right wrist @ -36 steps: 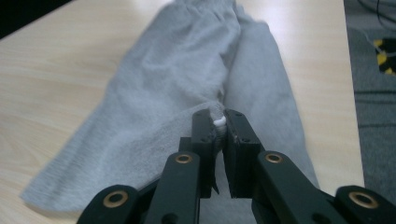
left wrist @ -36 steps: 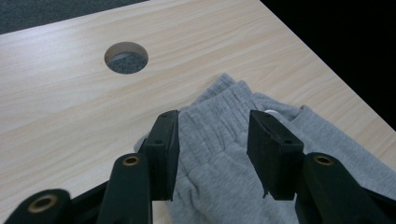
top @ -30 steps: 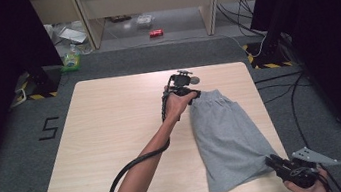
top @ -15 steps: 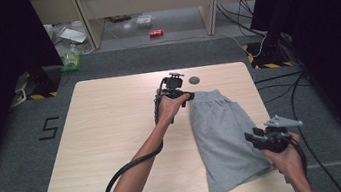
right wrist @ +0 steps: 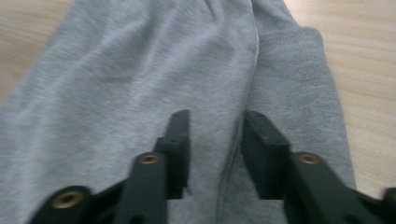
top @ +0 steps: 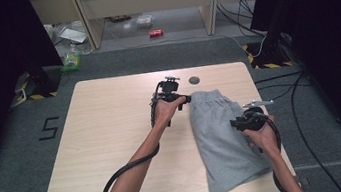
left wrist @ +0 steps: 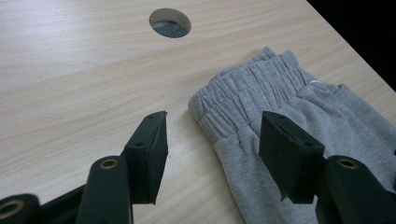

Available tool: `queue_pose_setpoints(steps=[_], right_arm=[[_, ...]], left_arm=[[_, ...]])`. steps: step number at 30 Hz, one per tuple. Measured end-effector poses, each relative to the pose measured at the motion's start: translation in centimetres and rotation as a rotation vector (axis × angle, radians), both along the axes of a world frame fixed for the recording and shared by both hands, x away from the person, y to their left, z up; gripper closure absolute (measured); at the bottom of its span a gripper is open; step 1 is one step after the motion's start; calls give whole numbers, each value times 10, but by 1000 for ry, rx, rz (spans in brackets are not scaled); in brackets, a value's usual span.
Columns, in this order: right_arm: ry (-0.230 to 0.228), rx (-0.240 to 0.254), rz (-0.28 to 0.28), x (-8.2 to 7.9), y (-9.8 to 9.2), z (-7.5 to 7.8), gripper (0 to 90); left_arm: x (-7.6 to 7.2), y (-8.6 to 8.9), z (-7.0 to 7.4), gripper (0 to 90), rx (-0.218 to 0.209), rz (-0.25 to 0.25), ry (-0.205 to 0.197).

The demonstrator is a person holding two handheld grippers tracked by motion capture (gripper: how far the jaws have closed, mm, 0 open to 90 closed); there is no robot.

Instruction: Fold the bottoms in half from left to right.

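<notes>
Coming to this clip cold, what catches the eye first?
The folded grey shorts on the right half of the light wooden table stand out first. The left gripper hangs open at the elastic waistband corner, while the right gripper hovers over the cloth mid-length, its jaws narrowly apart after closing further. Beyond the waistband is a round cable hole.

A single black figure "5" [top: 50, 128] stands on the grey carpet floor [top: 11, 164] left of the table [top: 110, 150] (marked in what looks like tape strips), and no other writing can be read.
</notes>
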State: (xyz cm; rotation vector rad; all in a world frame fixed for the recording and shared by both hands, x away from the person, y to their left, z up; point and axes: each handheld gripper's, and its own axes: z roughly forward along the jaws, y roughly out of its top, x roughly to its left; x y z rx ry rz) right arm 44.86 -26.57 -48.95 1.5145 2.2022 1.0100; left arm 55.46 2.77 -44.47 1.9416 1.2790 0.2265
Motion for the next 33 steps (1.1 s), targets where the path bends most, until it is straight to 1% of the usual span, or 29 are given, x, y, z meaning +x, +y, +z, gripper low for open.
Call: queue_pose_setpoints(steps=[1,2,3,4,5,6,7,9,11,13,15,17,18,19,20,23,24,25,27,31,33], right_arm=[[1,22,11,3,0,-2,853],[1,22,11,3,0,-2,853],[-1,21,-2,3,-1,-1,859],[-15,4,-7,3,-3,2,862],[-24,0,-19,3,-5,6,864],[-47,8,-46,2,-12,15,866],[-47,8,-46,2,-12,15,866],[-75,22,-77,1,-22,25,867],[-81,9,-98,1,-30,30,867],[-65,-1,-113,5,-37,26,866],[-33,-23,-110,10,-38,16,864],[-3,-35,-112,13,-37,6,847],[-1,-29,-116,13,-37,3,814],[0,-19,-133,12,-37,3,785],[-8,-23,-136,10,-38,5,754],[-30,-32,-143,-4,-39,15,679],[-40,-62,-124,-20,-39,21,654],[-40,-62,-124,-20,-39,21,654],[-50,-59,-95,-39,-39,23,643],[-36,-68,-62,-82,-41,19,604],[-38,-54,-53,-100,-43,16,591]], left_arm=[[0,1,0,416,-2,-3,2],[0,1,-1,416,-7,-1,4],[0,1,-2,416,-8,0,4],[0,1,-2,416,-8,-3,6],[0,1,-3,416,-9,-1,8],[0,2,-4,416,-7,1,8],[0,1,-4,416,-6,1,10],[0,1,-5,416,-4,-1,10],[0,-1,-5,416,-6,-2,12],[0,-4,-7,416,-5,-5,13],[0,-7,-9,416,-1,-10,17],[-1,-8,-11,415,5,-16,20],[-1,-8,-12,416,5,-17,22],[-1,-8,-12,416,7,-18,22],[-1,-7,-12,415,10,-19,20],[-2,-3,-11,413,5,-13,18],[-3,-2,-11,410,7,-15,19],[-4,-1,-10,409,8,-15,15],[-6,2,-9,407,3,-17,13],[-6,8,-8,402,10,-8,12],[-6,10,-8,402,10,-3,12]])
